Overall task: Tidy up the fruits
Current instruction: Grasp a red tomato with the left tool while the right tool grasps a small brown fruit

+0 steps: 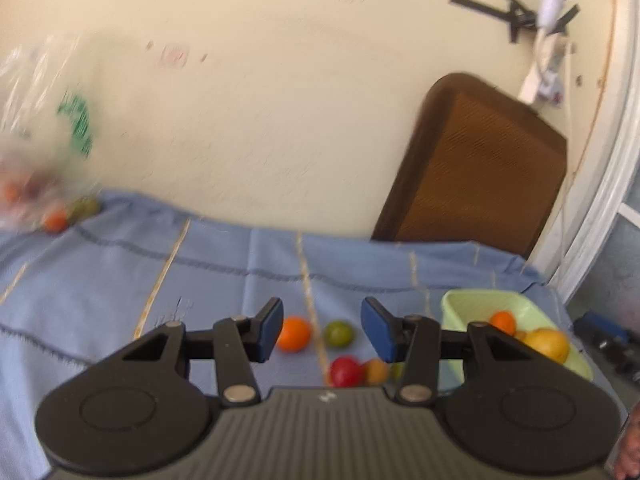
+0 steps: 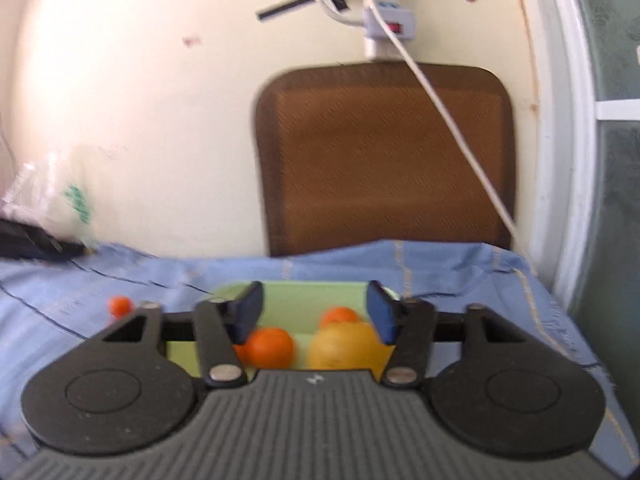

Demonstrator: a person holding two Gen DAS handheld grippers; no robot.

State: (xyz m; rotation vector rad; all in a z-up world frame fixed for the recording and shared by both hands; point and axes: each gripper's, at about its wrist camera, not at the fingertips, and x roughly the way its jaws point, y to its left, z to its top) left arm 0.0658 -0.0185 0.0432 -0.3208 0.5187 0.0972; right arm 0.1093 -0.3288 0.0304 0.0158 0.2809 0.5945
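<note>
My left gripper (image 1: 320, 330) is open and empty above loose small fruits on the blue cloth (image 1: 120, 280): an orange one (image 1: 294, 333), a green one (image 1: 338, 334), a red one (image 1: 345, 371) and a small orange one (image 1: 376, 371). A light green bin (image 1: 480, 304) at the right holds a yellow fruit (image 1: 548, 344) and an orange fruit (image 1: 503, 322). My right gripper (image 2: 314, 318) is open and empty over the same bin (image 2: 296, 300), above an orange fruit (image 2: 270, 347), a yellow fruit (image 2: 344, 346) and another orange fruit (image 2: 340, 316).
A clear plastic bag (image 1: 36, 152) with more fruits lies at the far left by the wall; it also shows in the right wrist view (image 2: 60, 200). A brown chair back (image 2: 384, 156) stands behind the table. A white cable (image 2: 448, 120) hangs from a power strip (image 2: 384, 20).
</note>
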